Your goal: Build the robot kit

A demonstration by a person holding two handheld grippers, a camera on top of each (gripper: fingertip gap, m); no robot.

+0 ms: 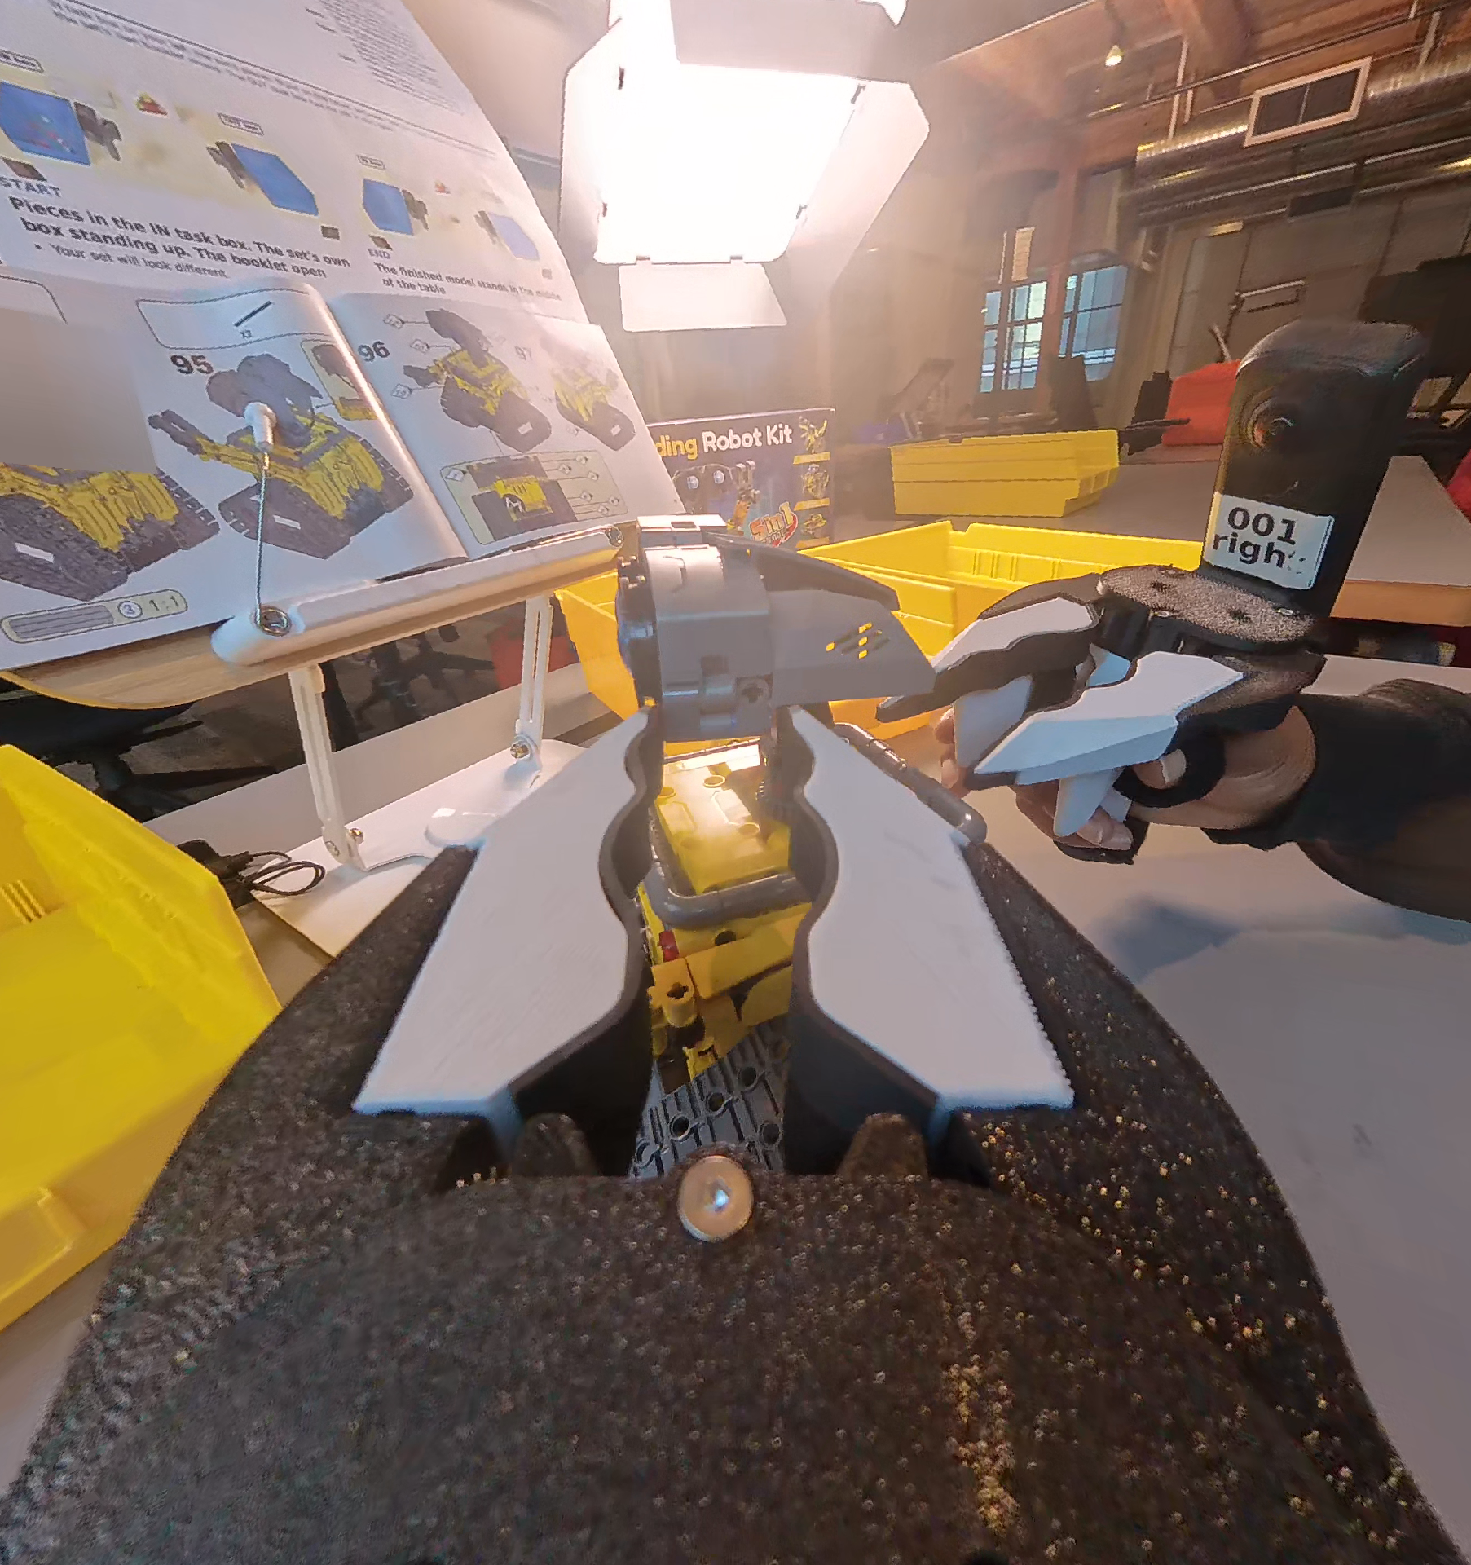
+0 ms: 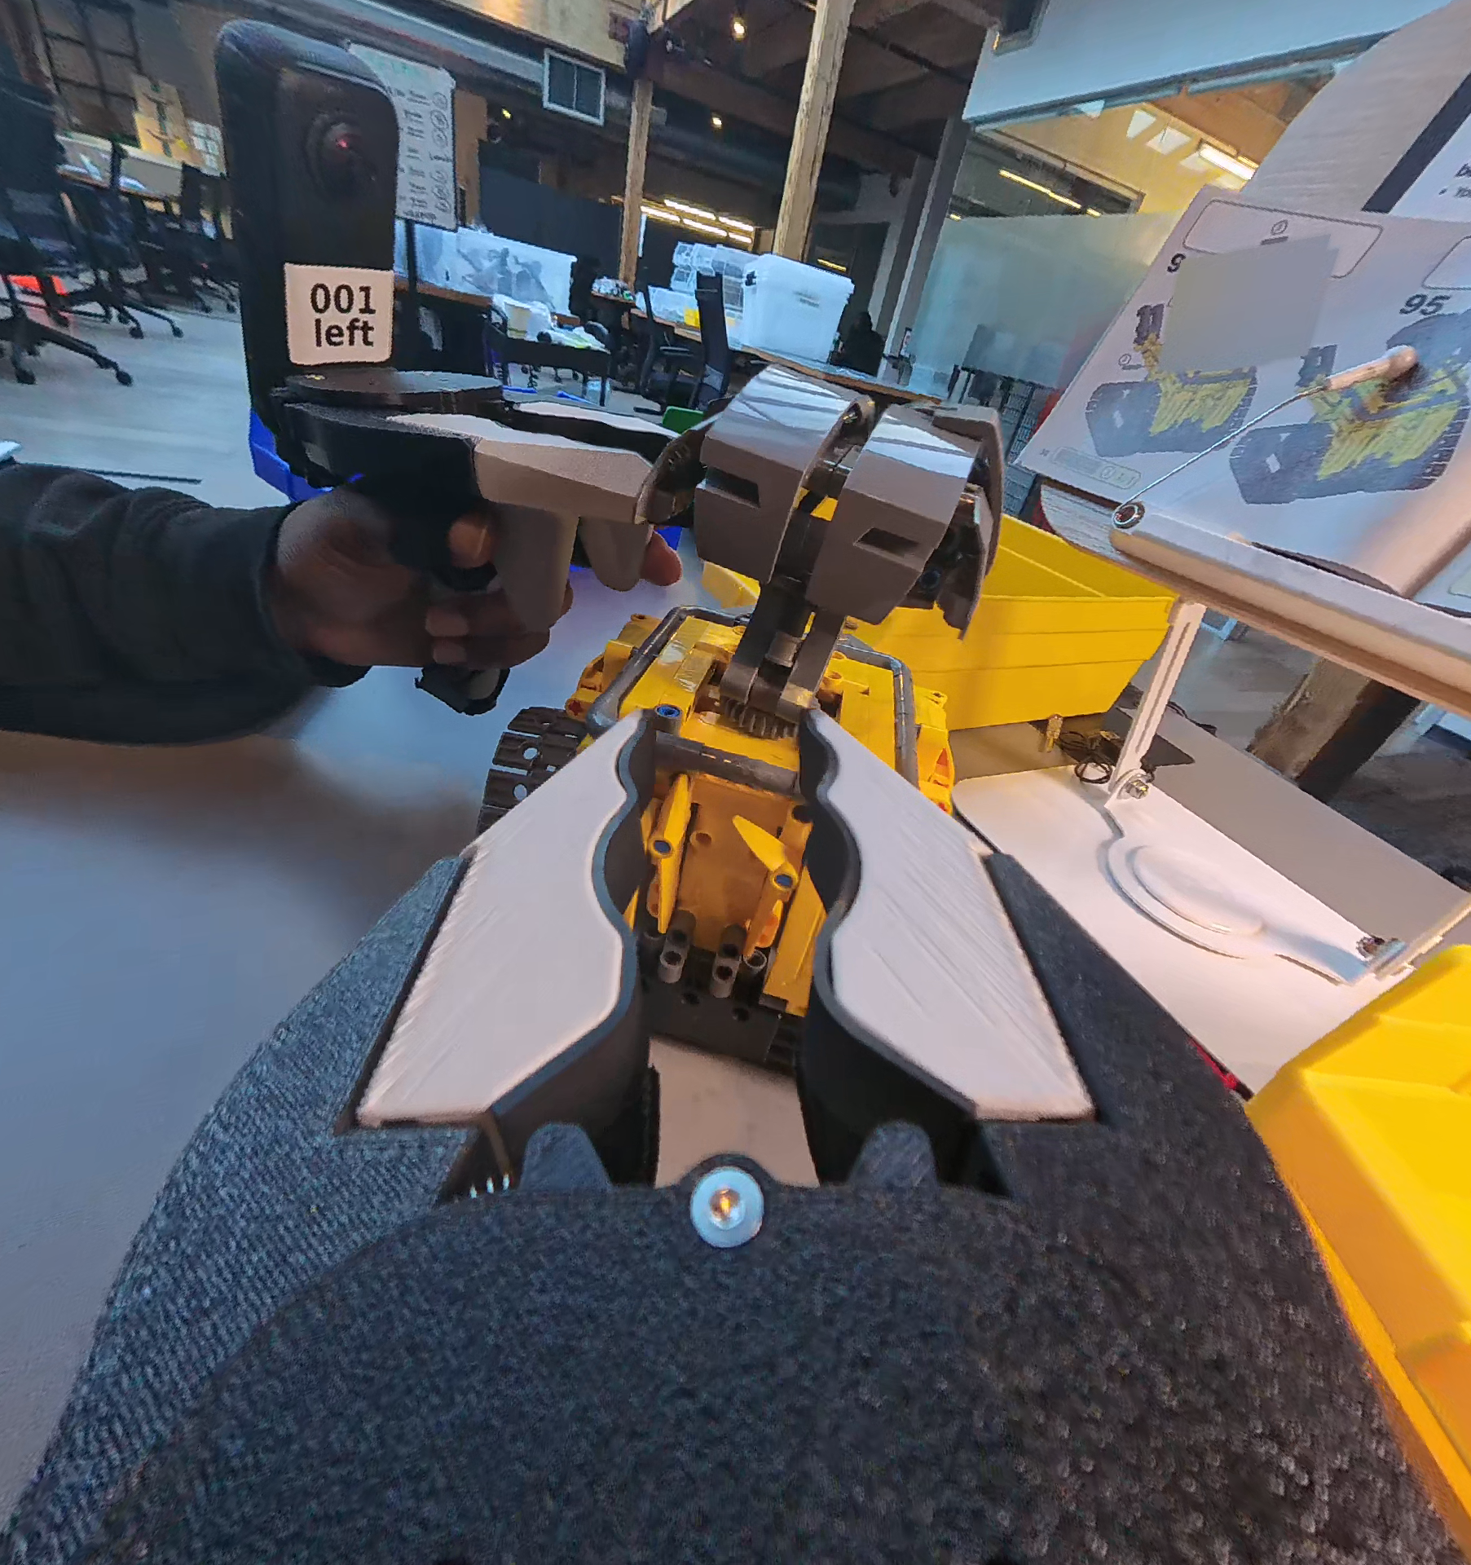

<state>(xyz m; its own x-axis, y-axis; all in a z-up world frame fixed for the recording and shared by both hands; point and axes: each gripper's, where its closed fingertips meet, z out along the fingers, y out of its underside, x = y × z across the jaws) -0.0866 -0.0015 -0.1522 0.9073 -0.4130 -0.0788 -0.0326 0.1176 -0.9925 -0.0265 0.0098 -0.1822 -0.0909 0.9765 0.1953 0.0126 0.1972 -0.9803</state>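
Straddling the neck of the yellow tracked model (image 2: pixel 715 855) with the left gripper (image 1: pixel 719 728), tips just under the grey head (image 1: pixel 698 644); cannot tell whether pinching or loose. Meets the head's visor from the opposite side with the right gripper (image 2: pixel 727 728), jaws parted, clamping nothing. Finds the model upright on the grey table (image 2: pixel 122 847), near yellow bins (image 1: pixel 80 974). Behind, on a white stand, an open instruction booklet (image 1: pixel 291 440); farther back, a kit box (image 1: pixel 749 474).

Yellow model (image 2: pixel 723 855) with grey head (image 2: pixel 833 500) and black tracks (image 2: pixel 528 754); yellow bins (image 1: pixel 80 974); white-fingered black claws (image 1: pixel 719 847).
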